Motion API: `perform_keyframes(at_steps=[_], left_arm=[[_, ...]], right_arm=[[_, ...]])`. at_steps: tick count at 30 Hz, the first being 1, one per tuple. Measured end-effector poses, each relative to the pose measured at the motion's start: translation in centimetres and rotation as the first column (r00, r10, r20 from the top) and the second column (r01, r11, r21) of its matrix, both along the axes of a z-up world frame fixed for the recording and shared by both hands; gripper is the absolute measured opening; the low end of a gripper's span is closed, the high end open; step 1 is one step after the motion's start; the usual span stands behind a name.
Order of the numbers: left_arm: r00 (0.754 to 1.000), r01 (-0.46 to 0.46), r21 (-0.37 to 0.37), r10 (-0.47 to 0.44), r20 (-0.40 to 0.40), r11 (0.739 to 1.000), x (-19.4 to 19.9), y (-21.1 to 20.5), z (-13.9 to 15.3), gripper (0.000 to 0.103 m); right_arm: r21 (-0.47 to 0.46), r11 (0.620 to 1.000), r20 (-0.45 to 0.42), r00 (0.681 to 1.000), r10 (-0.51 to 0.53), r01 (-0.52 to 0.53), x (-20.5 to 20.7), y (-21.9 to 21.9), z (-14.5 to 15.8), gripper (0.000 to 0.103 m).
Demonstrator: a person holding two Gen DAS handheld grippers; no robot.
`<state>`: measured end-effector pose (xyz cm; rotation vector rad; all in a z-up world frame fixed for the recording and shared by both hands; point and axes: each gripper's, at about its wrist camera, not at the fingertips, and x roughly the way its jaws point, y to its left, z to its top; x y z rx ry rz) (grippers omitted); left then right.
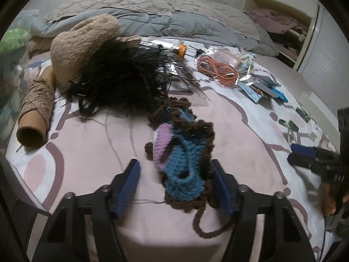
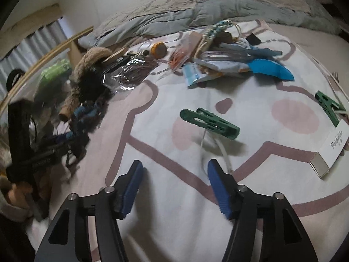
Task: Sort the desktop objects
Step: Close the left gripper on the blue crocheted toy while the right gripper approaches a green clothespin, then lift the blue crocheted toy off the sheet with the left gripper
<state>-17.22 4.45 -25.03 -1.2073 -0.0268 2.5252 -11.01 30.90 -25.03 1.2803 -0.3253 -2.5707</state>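
Left hand-held gripper [image 1: 175,187] straddles the crochet piece [image 1: 185,152] (pads not clamped); right hand-held gripper [image 2: 174,188] released.

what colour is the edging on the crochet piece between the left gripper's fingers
Dark brown, around the blue crocheted yarn piece; clearest in the left wrist view.

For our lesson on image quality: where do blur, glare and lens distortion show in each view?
Left wrist view: black feathers and right gripper smeared; bed curves at the dark rim. Right wrist view: glare on the plastic bag; left edge blurred.
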Motion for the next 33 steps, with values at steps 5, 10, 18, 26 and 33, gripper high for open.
perform_keyframes(at_steps=[5,10,18,26,33], left_arm=[[0.999,0.038,-0.003,-0.038,0.007,0.999,0.8,-0.8,0.4,0.04],[0.989,0.146,-0.02,-0.146,0.003,0.989,2.6,-0.6,1.0,0.017],[0.976,0.219,-0.047,-0.219,0.014,0.974,4.3,-0.2,1.7,0.007],[0.94,0.339,-0.189,-0.326,0.097,0.922,9.0,-0.6,1.3,0.007],[0.941,0.328,-0.249,-0.289,0.178,0.911,11.0,-3.8,2.6,0.007]], right_arm=[[0.031,0.999,-0.001,1.0,0.016,-0.016,-0.2,-0.8,-0.1,0.071],[0.0,1.0,-0.001,1.0,0.015,-0.015,-0.2,-0.3,-0.2,0.071],[-0.015,1.0,-0.004,1.0,0.013,-0.013,-0.2,-0.2,-0.1,0.071],[-0.039,0.999,-0.006,1.0,0.012,-0.012,-0.1,0.2,-0.1,0.071],[-0.041,0.999,-0.006,1.0,0.01,-0.011,-0.1,0.1,-0.1,0.071]])
